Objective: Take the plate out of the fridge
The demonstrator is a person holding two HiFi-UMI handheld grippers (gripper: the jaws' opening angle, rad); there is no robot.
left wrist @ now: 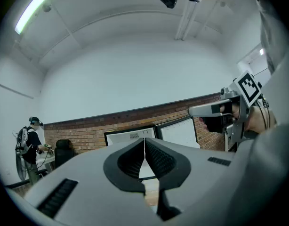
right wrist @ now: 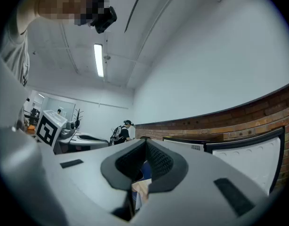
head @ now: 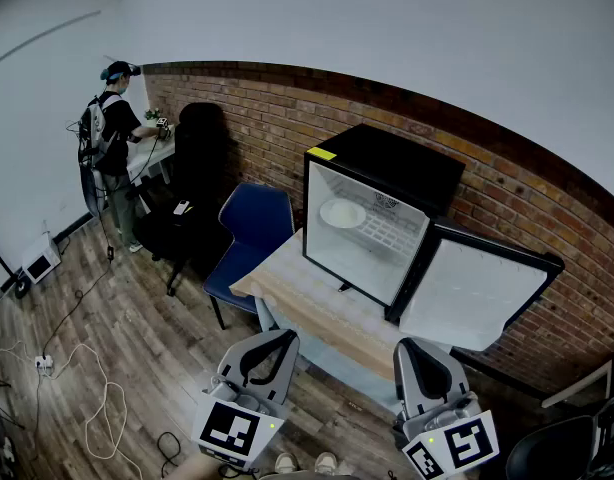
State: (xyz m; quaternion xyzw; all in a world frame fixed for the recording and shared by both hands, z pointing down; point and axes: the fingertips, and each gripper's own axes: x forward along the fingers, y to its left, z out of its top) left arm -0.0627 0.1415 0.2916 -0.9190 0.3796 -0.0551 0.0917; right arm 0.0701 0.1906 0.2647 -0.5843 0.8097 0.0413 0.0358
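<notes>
**Grippers.** The left gripper (head: 277, 336) has its jaws pressed together tip to tip, with nothing between them. In its own view the ribbed dark pads (left wrist: 156, 157) meet along a thin seam. The right gripper (head: 419, 345) is likewise closed and empty. Both are held low at the near edge of the table (head: 307, 298), well apart from the fridge (head: 387, 163) and aimed roughly toward it. The bodies are smooth grey plastic, each with 1 black-and-white marker cube at the rear.

**Task item.** The plate (head: 343, 213) lies inside the fridge on the upper shelf, toward the left of the compartment. It touches neither gripper.

**Progress.** The door (head: 477, 293) stands wide open, so access is clear. The reach, the grip and the withdrawal are not yet done. In my judgement the task is at its start, and 1 gripper must spread its jaws before it can take the rim.

**Materials and shapes.**
- The plate is white, round and shallow, and looks smooth and rigid.
- The fridge is a small black box with a white lining and a white grid shelf.
- The door's inner face is white moulded plastic.
- The table has a pale wood-look rectangular top.

**Surroundings.** A blue chair (head: 257, 223) stands just beside the table. Behind is a red brick wall (head: 267, 118), below is plank flooring with loose cables, and a person (head: 112, 128) stands far off at the left.
</notes>
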